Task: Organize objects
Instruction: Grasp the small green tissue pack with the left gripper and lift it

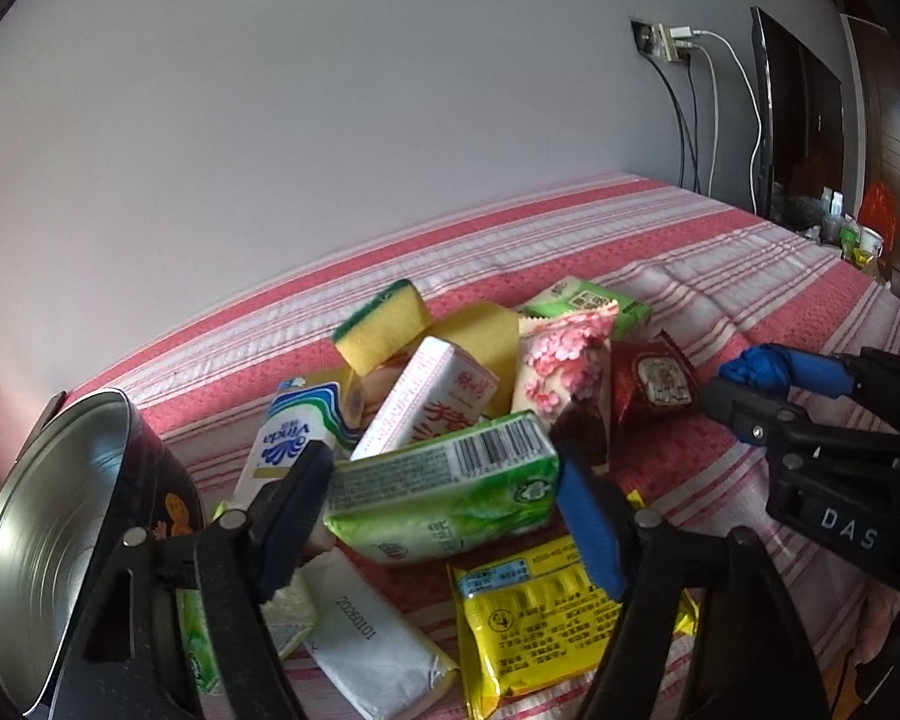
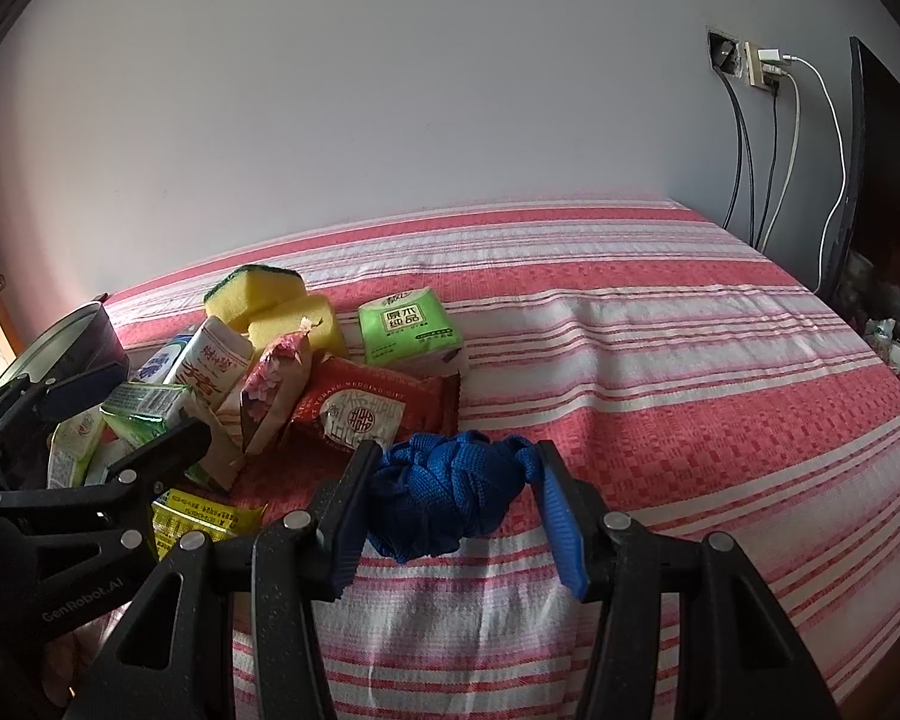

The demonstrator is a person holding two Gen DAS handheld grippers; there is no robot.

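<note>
Across the bed (image 2: 660, 324), with its red-and-white striped cover, I see a heap of small goods piled toward the left side, near the grey wall. At the far left a metal tin (image 1: 48, 546) lies tipped on its side, open mouth showing, just beside my left hand-held gripper (image 1: 444, 516). Between that gripper's fingers sits a green tissue pack (image 1: 444, 492), barcode up, lifted at a tilt above the heap; both pads touch its ends, so I read it as gripped at about mid-width. Below it lie a yellow snack packet (image 1: 534, 618) and a white tissue pack (image 1: 378, 642). Behind it I see a Vinda tissue pack (image 1: 288, 444), a white-and-pink box (image 1: 426, 402), a cherry-blossom packet (image 1: 564, 366), a red packet (image 1: 654, 384), a second green tissue pack (image 2: 408, 324) and two yellow sponges (image 2: 270, 300), stacked one on the other.

My right hand-held gripper (image 2: 450, 504) is about half open and clamps a blue knotted strap bundle (image 2: 450, 492), both pads pressing its sides, just right of the heap and above the bed.
</note>
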